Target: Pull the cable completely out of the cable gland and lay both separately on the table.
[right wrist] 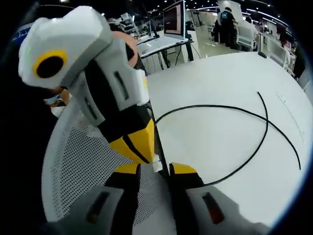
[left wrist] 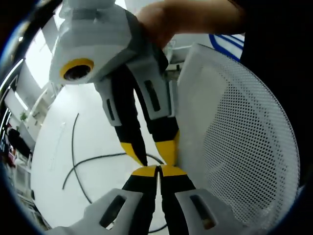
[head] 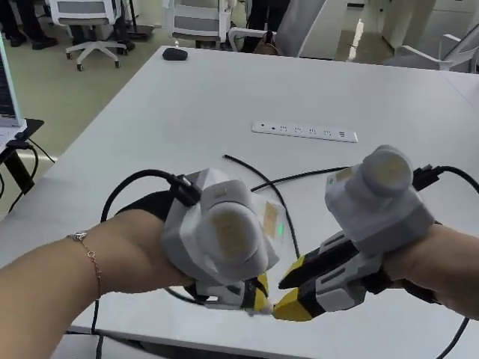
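Note:
Both grippers meet tip to tip above the table's front edge. My left gripper (head: 259, 298) (left wrist: 157, 171) has its jaws pressed together, apparently on the thin black cable (head: 281, 202) (right wrist: 234, 110) (left wrist: 98, 160), which trails away across the white table (head: 224, 97). A small white cable gland (right wrist: 157, 165) sits between the yellow tips of my right gripper (head: 278, 299) (right wrist: 156, 169), whose jaws stand narrowly apart around it. The cable leaves the gland and loops over the tabletop. In the left gripper view, the right gripper's fingertips (left wrist: 168, 151) touch the left jaws' tips.
A white power strip (head: 304, 132) lies mid-table and a black mouse (head: 174, 54) at the far edge. A white mesh chair back (left wrist: 239, 147) (right wrist: 83, 161) is close under the grippers. Office chairs (head: 86, 19) stand beyond the table, and a laptop (right wrist: 168, 29) sits on a side desk.

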The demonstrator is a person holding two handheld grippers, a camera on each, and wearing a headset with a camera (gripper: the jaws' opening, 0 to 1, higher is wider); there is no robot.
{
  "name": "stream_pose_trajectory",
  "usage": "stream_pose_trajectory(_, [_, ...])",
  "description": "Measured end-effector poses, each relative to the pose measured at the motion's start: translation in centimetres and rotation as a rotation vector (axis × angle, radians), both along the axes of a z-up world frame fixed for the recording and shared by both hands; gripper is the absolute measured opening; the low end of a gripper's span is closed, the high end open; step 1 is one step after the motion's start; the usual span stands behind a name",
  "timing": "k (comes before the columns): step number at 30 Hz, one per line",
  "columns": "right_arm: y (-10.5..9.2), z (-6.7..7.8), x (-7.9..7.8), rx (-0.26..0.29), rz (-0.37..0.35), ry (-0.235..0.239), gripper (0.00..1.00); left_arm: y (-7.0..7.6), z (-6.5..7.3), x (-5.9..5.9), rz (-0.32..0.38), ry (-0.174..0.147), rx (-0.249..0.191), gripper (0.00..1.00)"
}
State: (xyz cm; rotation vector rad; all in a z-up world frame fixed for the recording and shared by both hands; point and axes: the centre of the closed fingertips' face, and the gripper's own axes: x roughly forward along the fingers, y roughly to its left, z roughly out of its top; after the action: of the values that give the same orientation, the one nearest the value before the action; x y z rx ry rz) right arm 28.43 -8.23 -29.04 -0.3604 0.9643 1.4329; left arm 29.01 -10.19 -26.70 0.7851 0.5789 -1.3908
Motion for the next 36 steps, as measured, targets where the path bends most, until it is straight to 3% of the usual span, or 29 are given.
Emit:
stream_pose_trajectory(2, [0.1, -0.9, -0.4, -0.018, 0.039, -0.003, 0.21, -0.1, -0.4, 1.3, 0.025, -0.005, -0.017, 0.03])
stream_pose_trajectory(3, [0.0, -1.5, 0.2, -0.028, 0.025, -0.025, 0.2, 0.9, -1.2, 2.8, 0.083, -0.036, 0.021, 0.03])
stream_pose_trajectory(4, [-0.5, -2.3, 1.4, -0.063, -0.053, -0.04, 0.2, 1.9, -2.0, 3.6, 0.098, -0.052, 0.076, 0.03])
stream_pose_trajectory(5, [-0.6, -2.4, 1.6, -0.062, -0.059, -0.045, 0.2, 2.6, -2.5, 3.8, 0.097, -0.063, 0.114, 0.03])
stream_pose_trajectory(7, [-1.1, -2.6, 1.6, -0.071, -0.05, -0.047, 0.19, 3.2, -3.0, 4.2, 0.113, -0.053, 0.108, 0.03])
stream_pose_trajectory(9, [-1.6, -2.8, 1.4, -0.088, -0.036, -0.048, 0.19, 3.3, -3.1, 3.1, 0.123, 0.01, 0.083, 0.03])
stream_pose_trajectory(13, [-1.8, -3.3, 0.6, -0.098, 0.001, -0.028, 0.2, 3.7, -4.3, 2.0, 0.109, 0.051, 0.106, 0.03])
stream_pose_trajectory(18, [-2.0, -4.3, -0.3, -0.123, 0.094, -0.042, 0.18, 3.4, -5.8, -0.2, 0.096, 0.171, 0.101, 0.03])
stream_pose_trajectory(23, [-2.4, -6.0, -2.2, -0.172, 0.282, -0.079, 0.15, 2.9, -6.6, -1.7, 0.098, 0.297, 0.073, 0.08])
stream_pose_trajectory(25, [-2.3, -6.6, -2.7, -0.173, 0.321, -0.08, 0.14, 3.0, -7.4, -2.4, 0.087, 0.348, 0.086, 0.12])
stream_pose_trajectory(27, [-2.3, -7.2, -2.8, -0.172, 0.345, -0.087, 0.14, 3.1, -8.2, -2.7, 0.073, 0.373, 0.099, 0.14])
stream_pose_trajectory(29, [-2.2, -7.8, -2.9, -0.172, 0.371, -0.087, 0.14, 3.4, -9.3, -3.2, 0.074, 0.43, 0.122, 0.15])
stream_pose_trajectory(32, [-2.1, -8.5, -3.0, -0.183, 0.418, -0.102, 0.14, 3.5, -11.1, -3.6, 0.068, 0.458, 0.153, 0.2])
stream_pose_trajectory(36, [-1.7, -9.6, -3.0, -0.182, 0.434, -0.096, 0.13, 3.6, -13.2, -3.8, 0.1, 0.505, 0.186, 0.18])
